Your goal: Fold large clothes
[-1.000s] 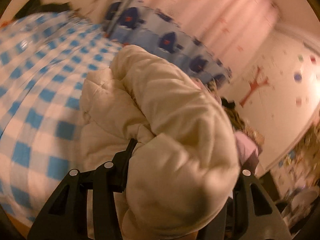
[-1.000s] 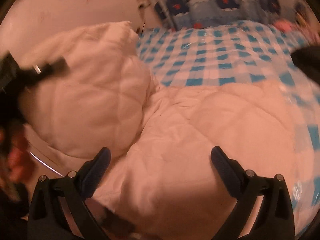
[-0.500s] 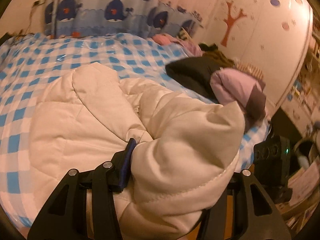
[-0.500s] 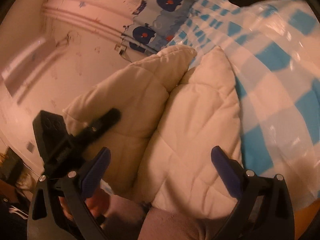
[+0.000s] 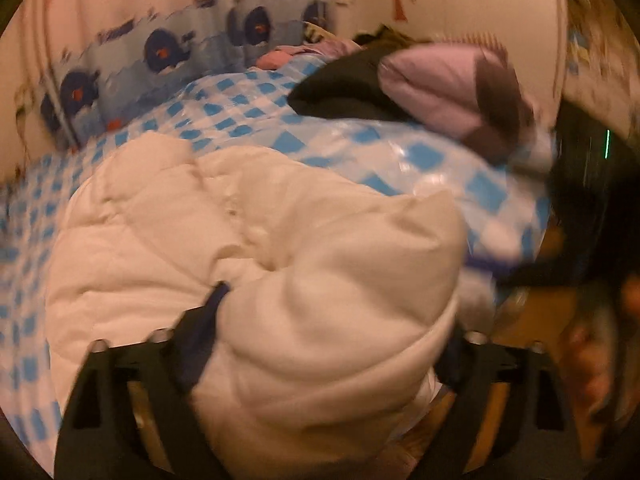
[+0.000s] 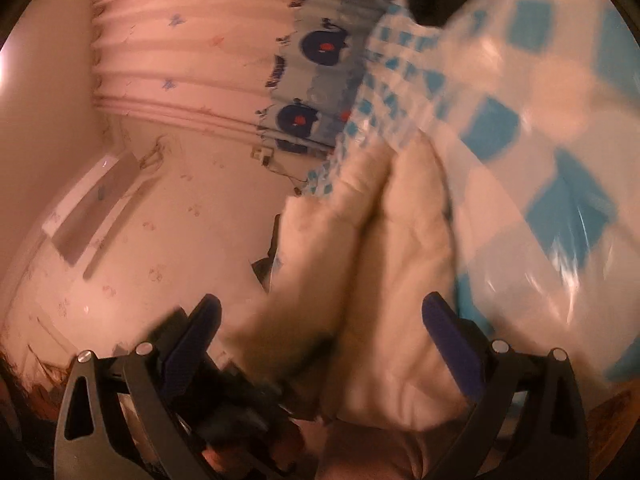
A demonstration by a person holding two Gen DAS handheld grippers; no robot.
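Cream quilted jacket (image 5: 248, 248) fills the near ground in my left wrist view, its padded sleeve bunched between my left gripper (image 5: 328, 344); those jaws are opening, the cloth sits between them, one blue pad (image 5: 204, 336) lies against the fabric and the other is hidden behind the bulge; picture blurred, so I cannot tell whether the pads press at all. Rest of the jacket lies spread on the bed (image 5: 420, 152), on its blue-and-white check cover under a shiny clear sheet; past it, near the far edge of the bed, a dark garment (image 5: 340, 92) with a lilac padded one (image 5: 440, 92) on top of it; beyond that, a whale-print border (image 5: 160, 52) along the pink curtain and a wall with a red tree sticker.

Right wrist view, rolled well over: my right gripper (image 6: 320, 340) stands released, jaws wide, both blue pads clear of the cloth; the jacket's folded layers (image 6: 384, 264) rise between and beyond them, untouched by either pad; a dark blurred shape just beside the left-hand pad, with fingers below it, hard to read; check cover to the right, curtain (image 6: 180, 40) and whale border farther off.
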